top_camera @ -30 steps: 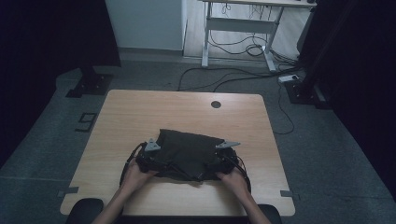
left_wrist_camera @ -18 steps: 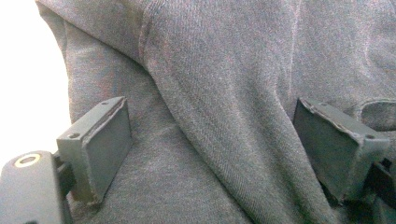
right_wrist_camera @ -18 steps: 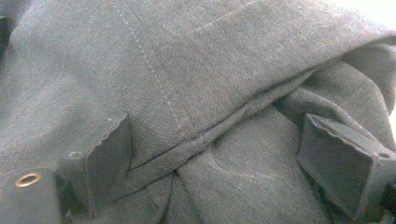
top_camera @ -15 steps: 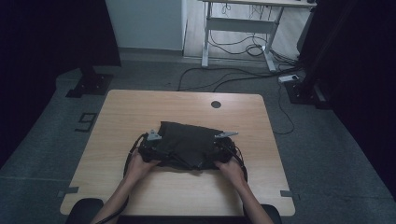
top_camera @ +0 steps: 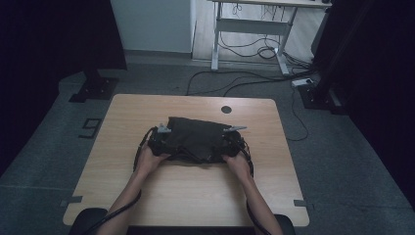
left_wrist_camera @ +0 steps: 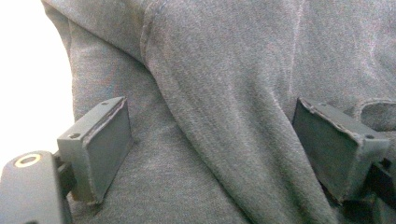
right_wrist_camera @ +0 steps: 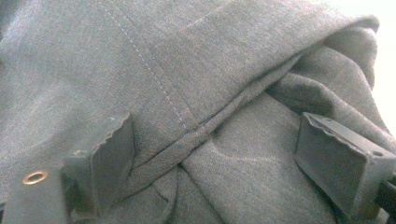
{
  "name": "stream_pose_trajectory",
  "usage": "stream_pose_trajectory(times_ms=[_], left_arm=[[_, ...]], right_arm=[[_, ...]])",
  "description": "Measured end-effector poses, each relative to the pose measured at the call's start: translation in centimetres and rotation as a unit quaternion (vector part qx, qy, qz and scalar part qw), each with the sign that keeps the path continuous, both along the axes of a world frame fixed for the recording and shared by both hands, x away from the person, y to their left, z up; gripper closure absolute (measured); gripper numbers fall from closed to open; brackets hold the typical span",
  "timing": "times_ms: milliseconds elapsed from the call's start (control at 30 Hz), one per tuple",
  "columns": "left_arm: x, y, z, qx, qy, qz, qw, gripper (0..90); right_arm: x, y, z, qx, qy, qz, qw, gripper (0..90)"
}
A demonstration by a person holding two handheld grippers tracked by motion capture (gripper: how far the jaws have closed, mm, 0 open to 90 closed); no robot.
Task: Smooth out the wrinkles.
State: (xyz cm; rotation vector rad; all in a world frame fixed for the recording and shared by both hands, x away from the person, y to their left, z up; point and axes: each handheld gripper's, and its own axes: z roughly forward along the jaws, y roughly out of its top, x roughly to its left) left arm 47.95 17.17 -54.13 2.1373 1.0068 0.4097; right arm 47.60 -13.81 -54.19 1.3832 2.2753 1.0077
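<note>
Both claws, left (top_camera: 163, 138) and right (top_camera: 230, 138), spread wide over the cloth (top_camera: 195, 139) on the tabletop (top_camera: 195, 196); closing now may pinch several layers, spoiling the fold.

Forearms bare, no sleeves in high view. Left hand-held gripper (top_camera: 157, 137) black, grey three-cornered plate on top; right hand-held gripper (top_camera: 234, 139) alike. Black cable loops from each, trailing back along forearms. Gripper views: flat rectangular dark grey pads (left_wrist_camera: 108, 147), worn edges, small screw holes; brass-ringed hole on left gripper's black body.
</note>
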Motion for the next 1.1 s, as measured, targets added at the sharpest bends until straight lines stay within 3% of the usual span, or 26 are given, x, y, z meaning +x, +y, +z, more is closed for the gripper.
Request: stream_pose_trajectory(times_ms=[67, 333, 500, 867, 1100], left_arm=[[0.2, 0.0, 0.1, 0.002, -0.001, -0.005, 1.0000, 14.2], [-0.3, 0.8, 0.9, -0.023, 0.008, -0.014, 0.9996, 14.7], [-1.1, 1.3, 2.3, -0.025, -0.002, -0.020, 0.9995, 14.5], [-3.1, 2.7, 5.7, -0.050, -0.012, -0.027, 0.9983, 12.9], [-4.9, 2.9, 7.3, -0.009, -0.035, -0.038, 0.9986, 4.6]], right_arm=[[0.2, 0.1, 0.1, -0.001, 0.001, -0.004, 1.0000, 12.9], [-0.3, 0.1, 1.0, -0.004, -0.004, 0.011, 0.9999, 15.0], [-0.7, 0.2, 1.9, 0.005, -0.005, 0.024, 0.9997, 14.3], [-2.2, 1.0, 4.4, 0.016, -0.027, 0.063, 0.9975, 10.6], [-3.7, 0.9, 6.2, 0.007, -0.048, 0.083, 0.9954, 2.6]])
